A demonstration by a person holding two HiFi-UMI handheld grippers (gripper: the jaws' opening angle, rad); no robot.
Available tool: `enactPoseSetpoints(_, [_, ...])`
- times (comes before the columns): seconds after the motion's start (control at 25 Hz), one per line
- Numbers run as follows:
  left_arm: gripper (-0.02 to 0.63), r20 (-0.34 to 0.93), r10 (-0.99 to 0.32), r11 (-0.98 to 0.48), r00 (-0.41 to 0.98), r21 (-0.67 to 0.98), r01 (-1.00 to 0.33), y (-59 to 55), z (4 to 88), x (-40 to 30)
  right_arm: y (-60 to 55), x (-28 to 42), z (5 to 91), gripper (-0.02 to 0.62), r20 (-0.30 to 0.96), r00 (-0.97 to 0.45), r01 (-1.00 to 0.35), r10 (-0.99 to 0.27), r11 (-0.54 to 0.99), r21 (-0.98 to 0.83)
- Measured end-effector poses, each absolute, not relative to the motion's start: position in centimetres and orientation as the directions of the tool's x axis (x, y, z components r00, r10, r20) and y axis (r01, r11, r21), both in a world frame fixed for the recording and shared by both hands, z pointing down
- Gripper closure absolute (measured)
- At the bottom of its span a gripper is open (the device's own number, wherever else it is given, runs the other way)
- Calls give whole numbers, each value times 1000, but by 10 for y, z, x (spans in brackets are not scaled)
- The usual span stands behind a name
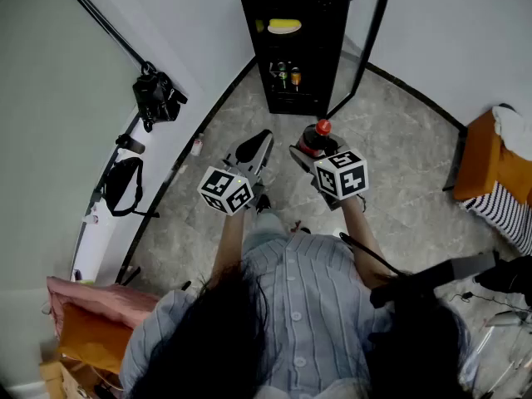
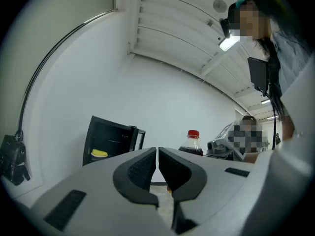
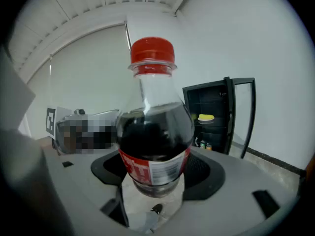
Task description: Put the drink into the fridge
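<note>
One bottle (image 3: 155,132) of dark drink, red cap (image 3: 152,50) on top, upright between the jaws of the right gripper (image 3: 156,178). Jaws spread wide, pads pressed against the lower part of the bottle on either side. Neck and cap well above the jaw tips. Carried clear of the floor, in front of the body.

Just left of those jaws, the left gripper (image 2: 157,154), held level, jaws drawn together to a thin slit, nothing between the pads. Seen from there, bottle off to the right beyond the tips, cap showing over the jaw's edge.

Ahead of both pairs of jaws and well apart from them, a black fridge (image 1: 291,23) standing on the grey stone-patterned floor (image 1: 391,165), door (image 1: 366,40) swung open on its right side. Beyond the right jaws' tips and off to their right; beyond the left jaws' tips and off to their left. Inside, something yellow (image 1: 284,26) on an upper shelf, a few small cans or bottles (image 1: 287,76) lower down.
</note>
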State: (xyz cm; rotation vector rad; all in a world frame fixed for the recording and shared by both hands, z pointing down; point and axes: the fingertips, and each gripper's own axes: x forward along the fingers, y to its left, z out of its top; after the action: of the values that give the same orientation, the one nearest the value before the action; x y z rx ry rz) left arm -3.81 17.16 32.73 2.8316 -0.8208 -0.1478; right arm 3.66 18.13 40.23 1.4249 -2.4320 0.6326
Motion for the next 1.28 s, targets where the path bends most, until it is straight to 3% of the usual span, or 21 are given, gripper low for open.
enactPoseSetpoints(0.4, [597, -41, -520, -840, 853, 204, -502, 162, 328, -53, 170, 25, 413, 285, 441, -475, -879, -762, 392, -269])
enactPoseSetpoints(0.6, [597, 25, -492, -855, 870, 177, -488, 145, 343, -52, 152, 17, 422, 285, 463, -469, -883, -752, 380, -275])
enactPoseSetpoints(1.28, [597, 55, -368, -910, 928, 181, -372, 17, 347, -109, 24, -50, 429, 285, 498, -427, -901, -754, 309, -305])
